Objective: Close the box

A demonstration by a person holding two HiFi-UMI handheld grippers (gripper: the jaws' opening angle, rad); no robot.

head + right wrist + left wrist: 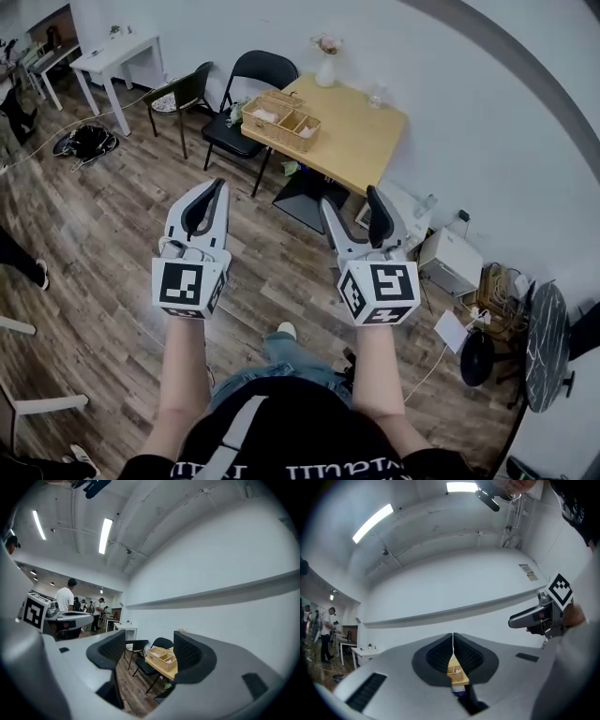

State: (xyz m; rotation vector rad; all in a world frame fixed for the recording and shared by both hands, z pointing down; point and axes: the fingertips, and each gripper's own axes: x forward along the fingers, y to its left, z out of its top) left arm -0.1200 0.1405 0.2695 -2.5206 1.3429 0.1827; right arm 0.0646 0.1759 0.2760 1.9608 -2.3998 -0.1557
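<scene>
Box (pixel 281 120) sat at the left corner of the wooden table (pixel 366 141), top centre of the head view, well apart from both tools. It was a wicker one, with open compartments showing, so not closed yet. Its long axis ran from left down to lower right in the frame, along the table's near edge. The woven strip at its far side looked like the lid folded back (can't confirm at this size).

A black chair (pixel 251 89) stood just left of the table, and a vase (pixel 326 64) stood at the table's far edge.

Key relation: the box lay ahead of and above both tools in the frame, roughly between their two lines of aim. My left gripper (pixel 217 185) was at centre left with its jaws closed together and nothing in them. In the left gripper view the box showed through the slit below the pads, dead ahead. My right gripper (pixel 350 199) was at centre right with its jaws spread wide and empty. In the right gripper view the box was framed in the gap, slightly right of middle.

Neither hand was clearly nearer. My read was a straight walk-up, then a reach past the box's far side to bring the lid over.
</scene>
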